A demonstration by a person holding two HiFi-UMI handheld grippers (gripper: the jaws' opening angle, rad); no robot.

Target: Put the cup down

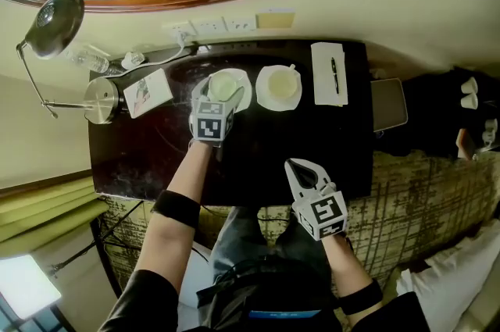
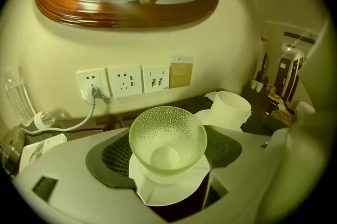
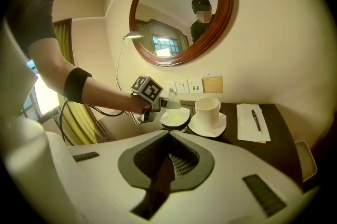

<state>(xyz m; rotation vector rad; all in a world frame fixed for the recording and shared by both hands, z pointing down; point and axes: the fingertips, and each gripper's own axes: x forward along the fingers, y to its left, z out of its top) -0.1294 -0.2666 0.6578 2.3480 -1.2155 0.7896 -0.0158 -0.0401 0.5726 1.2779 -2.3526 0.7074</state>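
Two claws: left [image 1: 219,94] grasps glass cup [image 2: 167,136], axis vertical, mouth up, on saucer [image 2: 168,191] nr desk's [image 1: 258,158] 12 o'clock edge; right [image 1: 295,166] clenched, empty, over open desk at 5 o'clock.

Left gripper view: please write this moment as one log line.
glass cup on saucer, between left tongs | contact unclear | right tongs shut, empty

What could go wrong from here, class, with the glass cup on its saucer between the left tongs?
1. The left tongs appear to pinch the glass cup by its curved, dimpled wall. It could slip, or tip on the white saucer.
2. The white cup stands close by on the right, so a sideways swing of the tongs might knock it.
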